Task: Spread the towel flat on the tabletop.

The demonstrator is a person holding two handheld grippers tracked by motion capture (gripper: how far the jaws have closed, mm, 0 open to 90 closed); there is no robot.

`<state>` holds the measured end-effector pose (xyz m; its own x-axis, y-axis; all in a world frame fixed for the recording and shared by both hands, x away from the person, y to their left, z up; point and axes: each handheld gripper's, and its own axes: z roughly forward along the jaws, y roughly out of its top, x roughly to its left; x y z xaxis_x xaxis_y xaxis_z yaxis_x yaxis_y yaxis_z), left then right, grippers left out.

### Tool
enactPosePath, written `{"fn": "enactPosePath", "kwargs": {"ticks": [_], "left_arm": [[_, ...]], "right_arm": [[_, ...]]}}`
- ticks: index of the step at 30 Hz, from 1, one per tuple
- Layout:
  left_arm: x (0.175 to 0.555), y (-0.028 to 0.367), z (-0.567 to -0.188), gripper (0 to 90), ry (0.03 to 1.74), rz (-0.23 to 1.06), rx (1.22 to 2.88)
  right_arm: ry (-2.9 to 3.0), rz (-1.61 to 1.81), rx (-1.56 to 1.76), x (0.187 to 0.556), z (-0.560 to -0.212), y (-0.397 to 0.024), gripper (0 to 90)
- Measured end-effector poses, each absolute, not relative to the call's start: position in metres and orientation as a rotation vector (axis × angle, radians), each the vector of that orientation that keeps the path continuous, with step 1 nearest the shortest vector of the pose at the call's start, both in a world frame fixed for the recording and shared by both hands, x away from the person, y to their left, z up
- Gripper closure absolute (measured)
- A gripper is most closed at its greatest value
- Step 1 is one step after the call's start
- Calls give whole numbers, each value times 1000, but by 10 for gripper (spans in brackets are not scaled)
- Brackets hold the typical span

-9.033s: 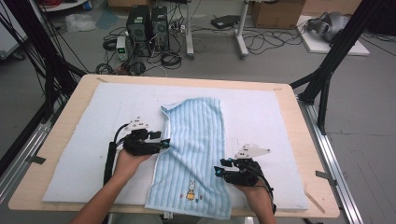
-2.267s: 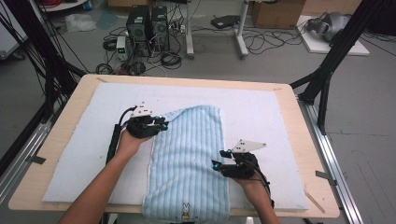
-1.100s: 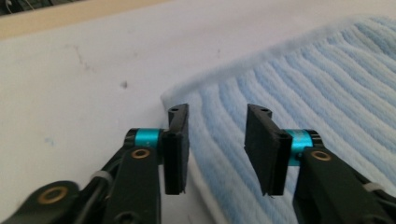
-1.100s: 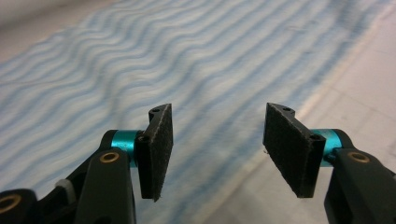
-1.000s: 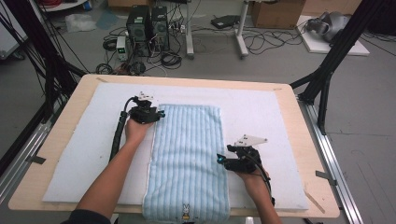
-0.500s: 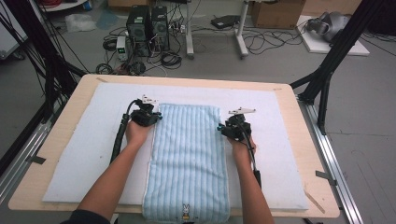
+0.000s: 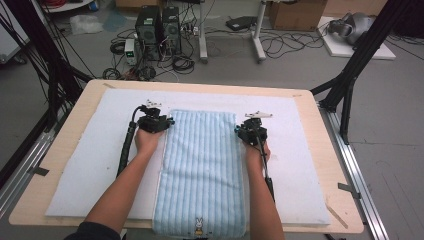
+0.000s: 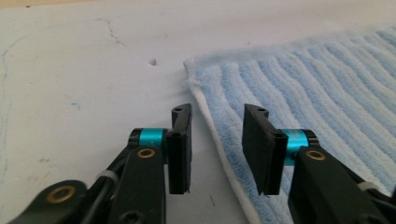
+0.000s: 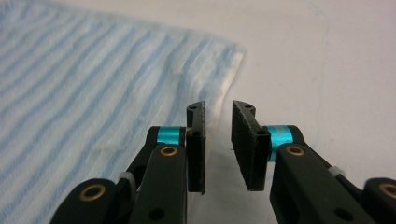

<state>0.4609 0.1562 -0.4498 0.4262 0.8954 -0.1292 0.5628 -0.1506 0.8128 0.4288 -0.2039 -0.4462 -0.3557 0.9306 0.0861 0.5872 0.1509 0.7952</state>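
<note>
One blue striped towel point(image 7: 202, 170) lies flat on the white mat point(image 7: 95, 165) that covers the wooden table point(image 7: 340, 150), folded into a long strip that runs from the near edge, where a small rabbit picture point(image 7: 199, 223) shows, toward the far side. Two grippers work at its far end, one at each far corner.

The left gripper point(image 7: 167, 122) sits at the towel's far left corner. In the left gripper view its two jaws stand apart and have just been opening; the towel's white hem point(image 8: 212, 126) runs up between them, and neither pad presses on it.

The right gripper point(image 7: 239, 131) sits at the far right corner. In the right gripper view its two jaws have a narrow gap and have just been closing; the towel's edge point(image 9: 219, 93) lies just ahead of the left jaw, and I see only bare mat in the gap.

Two forearms reach in from the near side, one along each long edge of the towel.
</note>
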Motion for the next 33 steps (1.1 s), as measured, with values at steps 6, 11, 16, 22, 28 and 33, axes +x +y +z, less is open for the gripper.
{"fn": "enactPosePath", "kwargs": {"ticks": [6,11,16,22,28,33], "left_arm": [[460,147,-451,877,1220,564,1918],[460,148,-451,869,1246,575,1892],[457,161,-439,613,1201,591,1789],[446,168,-424,520,1125,501,1740],[422,171,-427,517,1064,475,1717],[403,179,-427,482,990,496,1697]], "right_arm": [[2093,993,1404,439,-450,-193,868],[2063,855,1410,447,-445,-182,826],[2052,920,1394,438,-438,-185,719],[2069,1036,1326,420,-426,-196,641],[2139,1095,1199,388,-417,-209,671],[2149,1192,1108,359,-407,-220,563]]}}
